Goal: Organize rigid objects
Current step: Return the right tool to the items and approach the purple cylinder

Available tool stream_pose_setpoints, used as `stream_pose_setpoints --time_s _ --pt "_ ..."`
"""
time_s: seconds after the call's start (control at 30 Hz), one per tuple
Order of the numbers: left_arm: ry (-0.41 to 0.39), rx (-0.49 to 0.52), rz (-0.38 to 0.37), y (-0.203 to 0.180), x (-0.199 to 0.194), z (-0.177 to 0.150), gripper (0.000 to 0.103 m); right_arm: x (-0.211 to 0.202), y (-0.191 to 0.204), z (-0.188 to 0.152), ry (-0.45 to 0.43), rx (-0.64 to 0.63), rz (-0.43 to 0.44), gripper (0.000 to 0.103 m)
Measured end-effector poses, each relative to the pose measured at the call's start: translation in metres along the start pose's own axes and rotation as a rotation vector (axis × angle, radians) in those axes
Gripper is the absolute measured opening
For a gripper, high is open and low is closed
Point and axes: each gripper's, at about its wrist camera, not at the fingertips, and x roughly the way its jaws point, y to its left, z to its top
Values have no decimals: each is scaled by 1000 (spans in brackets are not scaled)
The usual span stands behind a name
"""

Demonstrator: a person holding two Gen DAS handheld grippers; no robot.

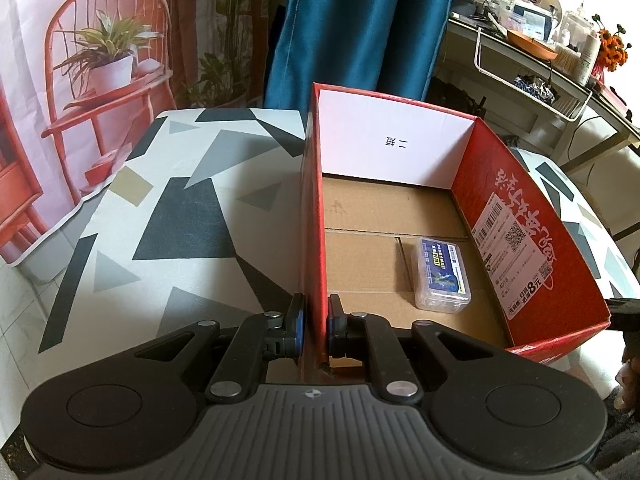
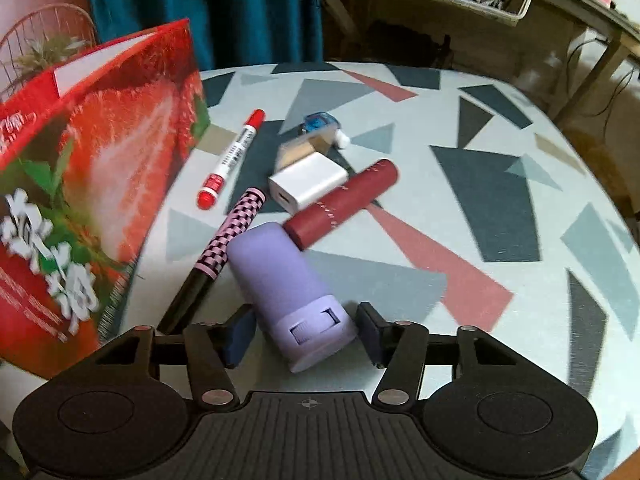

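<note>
My left gripper (image 1: 315,326) is shut on the near left wall of the red cardboard box (image 1: 314,208), one finger inside and one outside. A clear plastic case with a blue label (image 1: 441,274) lies on the box floor. In the right wrist view my right gripper (image 2: 306,334) is open, its fingers on either side of a purple cylinder (image 2: 286,284) lying on the table. Beyond it lie a pink-and-black checked pen (image 2: 224,248), a red marker (image 2: 232,158), a white charger block (image 2: 308,182), a dark red tube (image 2: 344,204) and a small blue-capped bottle (image 2: 322,128).
The box, with a strawberry print outside (image 2: 92,184), stands left of the objects on the geometric-patterned tablecloth (image 2: 500,208). A blue curtain (image 1: 360,28) hangs behind. A cluttered shelf with a white wire basket (image 1: 532,72) stands at the back right.
</note>
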Motion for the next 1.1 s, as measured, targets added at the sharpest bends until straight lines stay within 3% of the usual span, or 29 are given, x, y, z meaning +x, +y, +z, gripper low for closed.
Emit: stream_pose_setpoints --time_s 0.27,0.43,0.6,0.77,0.9,1.1 --pt "-2 -4 3 -1 -2 0 12 17 10 24 16 82 34 46" --pt "-8 -10 0 0 -3 -1 12 17 4 30 43 135 154 47" --pt "-8 -10 -1 0 -3 -1 12 10 4 21 68 78 180 48" --pt "-9 -10 -1 0 -3 -1 12 7 12 15 74 26 224 39" --pt "-8 -7 -1 0 -2 -1 12 4 34 16 66 -66 259 39" --pt "-10 -7 6 -2 -3 -1 12 -17 49 17 -9 -210 190 39"
